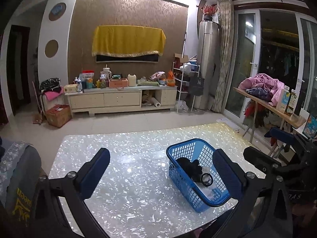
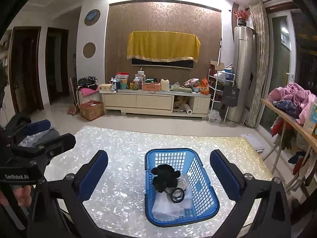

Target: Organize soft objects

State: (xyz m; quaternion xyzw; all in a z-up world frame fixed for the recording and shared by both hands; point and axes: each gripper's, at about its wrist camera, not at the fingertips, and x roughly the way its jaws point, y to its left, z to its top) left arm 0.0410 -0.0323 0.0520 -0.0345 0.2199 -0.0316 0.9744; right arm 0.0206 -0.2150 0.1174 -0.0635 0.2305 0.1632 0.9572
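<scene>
Blue mesh basket (image 2: 206, 196) on table (image 2: 122, 198) holds fuzzy black plush (image 2: 163, 176), black ring (image 2: 177, 195); left gripper (image 1: 161, 170), right gripper (image 2: 158, 172) both spread wide, empty

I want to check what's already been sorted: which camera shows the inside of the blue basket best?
The right wrist view: the blue basket sits centred between the open fingers, showing the black plush toy, black ring and white items. In the left wrist view the left gripper's finger covers part of it.
</scene>
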